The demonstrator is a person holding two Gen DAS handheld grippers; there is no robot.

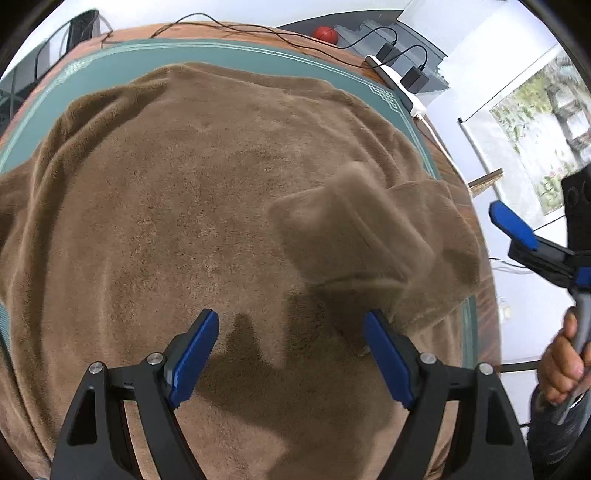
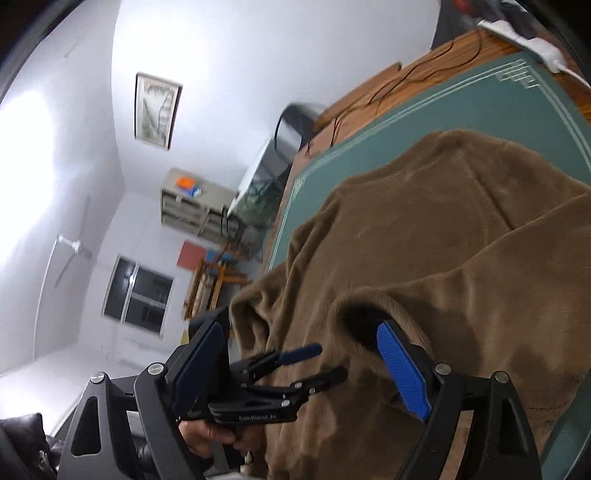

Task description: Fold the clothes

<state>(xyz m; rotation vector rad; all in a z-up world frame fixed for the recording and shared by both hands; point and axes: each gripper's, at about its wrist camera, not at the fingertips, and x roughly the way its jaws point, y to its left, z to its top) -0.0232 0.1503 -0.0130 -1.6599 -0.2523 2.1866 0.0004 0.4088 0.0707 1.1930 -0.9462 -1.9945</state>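
Note:
A brown fleece garment (image 1: 177,206) lies spread over a green mat (image 1: 229,51) on a wooden table. My left gripper (image 1: 291,314) hovers open above its near part, nothing between the fingers. A blurred sleeve end (image 1: 351,236) shows over the garment's right side. One blue finger (image 1: 513,225) of the right gripper sticks in from the right, a hand (image 1: 565,362) on its handle. In the right wrist view my right gripper (image 2: 299,325) is open beside the garment (image 2: 443,240), a sleeve cuff (image 2: 369,306) near its right finger. The left gripper (image 2: 325,362) appears there, open.
A white power strip (image 1: 402,88) with black chargers and cables lies at the table's far right corner. A red ball (image 1: 326,34) sits behind it. A hanging picture (image 1: 535,129) is on the right wall. The garment drapes over the near table edge.

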